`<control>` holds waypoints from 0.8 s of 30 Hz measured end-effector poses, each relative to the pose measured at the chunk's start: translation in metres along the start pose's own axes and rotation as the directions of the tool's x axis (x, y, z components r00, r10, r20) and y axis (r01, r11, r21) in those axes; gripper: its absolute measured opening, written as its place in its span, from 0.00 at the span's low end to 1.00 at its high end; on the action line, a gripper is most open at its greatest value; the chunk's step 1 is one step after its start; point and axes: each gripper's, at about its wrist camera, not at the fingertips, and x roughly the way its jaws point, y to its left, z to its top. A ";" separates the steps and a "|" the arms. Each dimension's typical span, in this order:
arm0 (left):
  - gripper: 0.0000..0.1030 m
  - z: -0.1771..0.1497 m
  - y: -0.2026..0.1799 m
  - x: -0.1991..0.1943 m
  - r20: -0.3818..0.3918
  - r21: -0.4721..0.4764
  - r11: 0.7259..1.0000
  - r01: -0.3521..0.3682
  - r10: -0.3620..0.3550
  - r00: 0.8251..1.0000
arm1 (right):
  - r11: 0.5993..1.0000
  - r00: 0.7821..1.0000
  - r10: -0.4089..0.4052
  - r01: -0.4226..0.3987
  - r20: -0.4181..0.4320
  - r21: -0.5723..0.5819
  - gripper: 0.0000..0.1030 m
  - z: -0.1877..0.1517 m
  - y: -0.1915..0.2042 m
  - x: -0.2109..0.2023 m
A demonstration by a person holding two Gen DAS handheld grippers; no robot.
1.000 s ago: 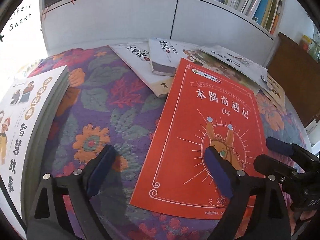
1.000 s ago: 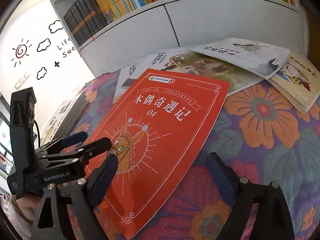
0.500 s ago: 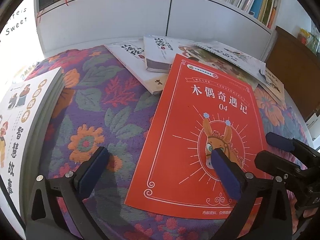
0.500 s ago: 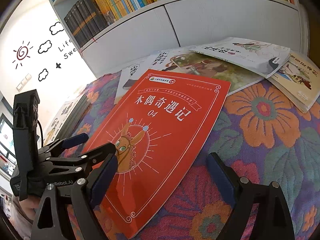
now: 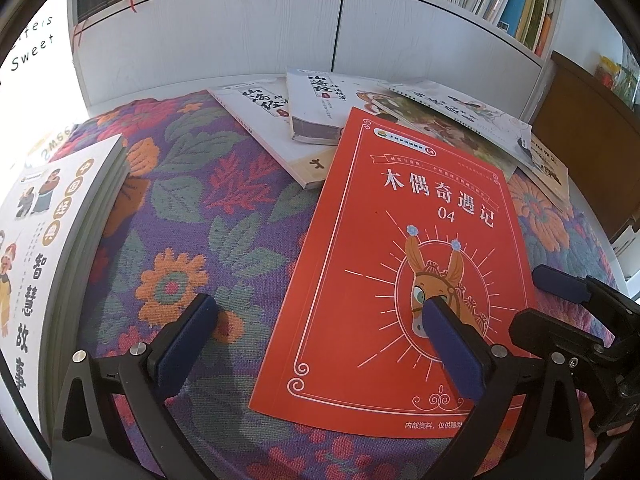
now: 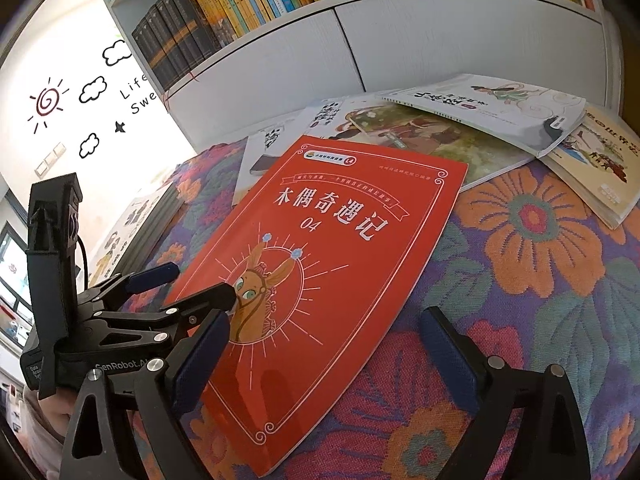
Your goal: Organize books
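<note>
A red book with a donkey on its cover lies flat on the flowered tablecloth. My left gripper hangs open over the book's near left edge, one finger above the cover and the other above the cloth. From the right, my right gripper straddles the red book's near corner; its jaws are opening and the pads are not pressing on it. Each gripper shows in the other's view: the right gripper and the left gripper. A stack of books stands at the left.
Several loose books overlap at the back of the table, one thin white one on top at the right. Behind stands a white cabinet under a full bookshelf. A brown cabinet is at the right.
The left gripper's jaws have spread wider. The right gripper's jaws have also widened a little. Both hands and the red book have stayed where they were.
</note>
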 end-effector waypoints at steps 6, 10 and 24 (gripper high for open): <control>1.00 0.000 0.000 0.000 0.000 0.000 1.000 0.000 0.000 1.000 | 1.000 1.000 0.000 0.000 0.000 0.000 0.93 0.000 0.000 0.000; 0.99 0.000 0.000 0.000 0.000 0.000 1.000 0.000 0.000 1.000 | 1.000 1.000 0.000 0.000 0.000 0.000 0.93 0.000 0.000 0.000; 0.99 0.001 0.005 -0.002 0.006 -0.024 0.999 0.040 -0.040 0.999 | 1.000 1.000 -0.001 0.001 -0.001 0.004 0.92 0.001 -0.001 0.001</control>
